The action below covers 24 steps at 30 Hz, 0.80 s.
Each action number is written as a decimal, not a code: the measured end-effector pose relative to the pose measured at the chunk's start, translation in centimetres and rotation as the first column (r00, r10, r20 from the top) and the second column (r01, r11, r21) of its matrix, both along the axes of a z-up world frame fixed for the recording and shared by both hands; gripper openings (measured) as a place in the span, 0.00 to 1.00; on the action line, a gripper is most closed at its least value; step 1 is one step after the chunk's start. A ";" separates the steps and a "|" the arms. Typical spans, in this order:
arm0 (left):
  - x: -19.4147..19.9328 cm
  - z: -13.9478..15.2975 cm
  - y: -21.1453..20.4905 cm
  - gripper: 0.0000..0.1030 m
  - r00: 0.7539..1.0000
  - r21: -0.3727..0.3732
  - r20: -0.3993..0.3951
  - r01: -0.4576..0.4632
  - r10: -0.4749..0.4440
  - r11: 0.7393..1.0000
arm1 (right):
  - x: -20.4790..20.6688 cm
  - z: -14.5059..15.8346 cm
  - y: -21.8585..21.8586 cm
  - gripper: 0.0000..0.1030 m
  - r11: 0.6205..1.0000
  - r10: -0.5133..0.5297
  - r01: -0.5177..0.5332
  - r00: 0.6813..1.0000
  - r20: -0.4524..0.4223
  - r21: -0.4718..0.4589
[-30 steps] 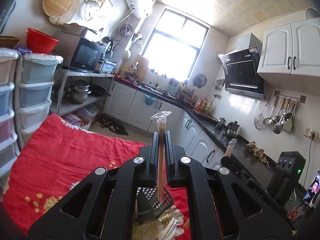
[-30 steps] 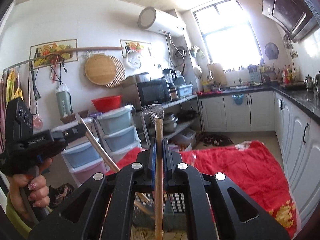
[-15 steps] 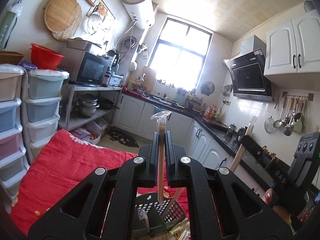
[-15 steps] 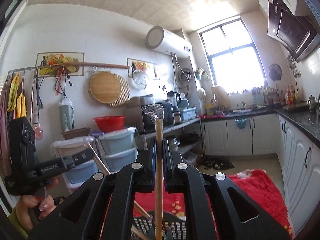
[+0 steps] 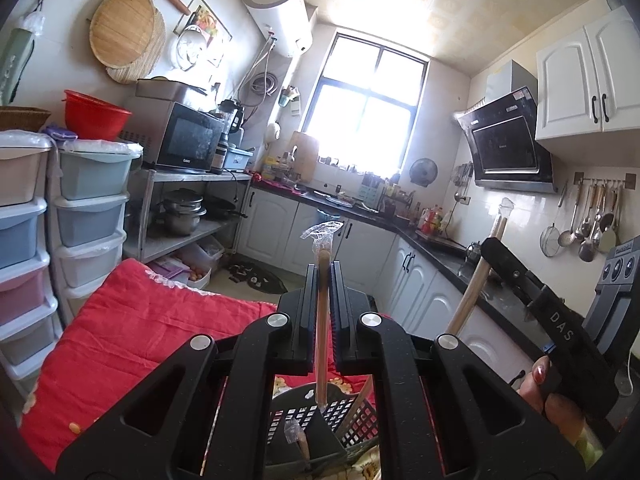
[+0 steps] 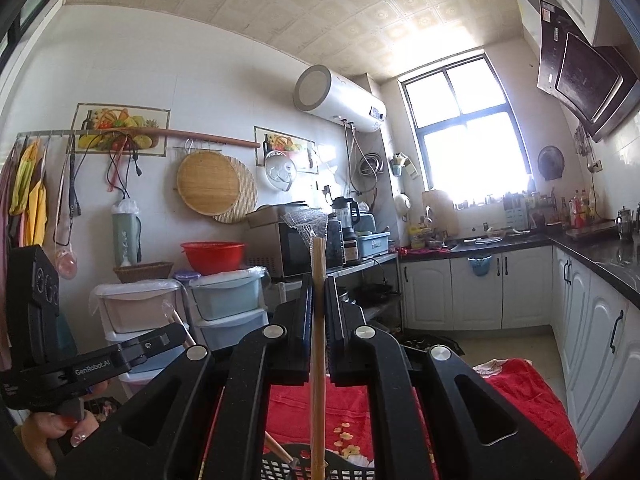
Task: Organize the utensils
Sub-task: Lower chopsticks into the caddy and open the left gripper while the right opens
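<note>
chopstick (image 5: 322,320): smooth wood | caddy (image 5: 352,416): matt plastic | cloth (image 5: 120,340): red fabric

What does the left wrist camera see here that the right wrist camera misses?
Only the left wrist view shows the utensils hanging on a rail and the white wall cupboards.

Only the right wrist view shows the fruit picture and the yellow cloths.

Both show the window, the red bowl, the black basket, and a gripper shut on a wrapped wooden stick.

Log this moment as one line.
left tongs: shut on plastic-wrapped wooden chopstick | right tongs: shut on pale wooden chopstick | dark slotted plastic basket: below both
</note>
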<state>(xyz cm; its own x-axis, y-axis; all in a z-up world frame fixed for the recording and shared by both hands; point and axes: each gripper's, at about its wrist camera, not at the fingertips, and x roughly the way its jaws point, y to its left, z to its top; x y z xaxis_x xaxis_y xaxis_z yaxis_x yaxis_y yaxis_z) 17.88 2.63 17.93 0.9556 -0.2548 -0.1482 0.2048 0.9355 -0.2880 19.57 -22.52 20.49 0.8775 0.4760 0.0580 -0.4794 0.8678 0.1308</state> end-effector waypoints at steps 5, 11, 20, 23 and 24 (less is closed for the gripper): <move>0.5 -0.8 -0.6 0.03 1.000 0.023 -0.011 -0.001 0.002 1.000 | 0.9 -1.5 0.5 0.06 1.000 -0.011 0.011 1.000 -0.008 -0.010; 0.9 -2.2 -1.4 0.03 1.000 0.050 -0.030 0.003 -0.002 0.999 | 1.8 -3.4 1.0 0.06 0.999 -0.029 0.028 0.999 -0.031 -0.016; 2.1 -4.2 -2.0 0.03 0.997 0.063 -0.080 0.022 -0.017 0.998 | 2.9 -5.8 1.3 0.06 0.999 -0.051 0.049 0.995 -0.084 -0.021; 2.5 -4.8 -2.0 0.03 0.995 0.061 -0.095 0.028 -0.022 0.998 | 3.2 -6.5 1.3 0.06 0.998 -0.055 0.053 0.993 -0.100 -0.021; 2.6 -5.0 -2.0 0.03 0.995 0.062 -0.101 0.030 -0.023 0.998 | 3.3 -6.7 1.3 0.06 0.998 -0.059 0.057 0.993 -0.105 -0.020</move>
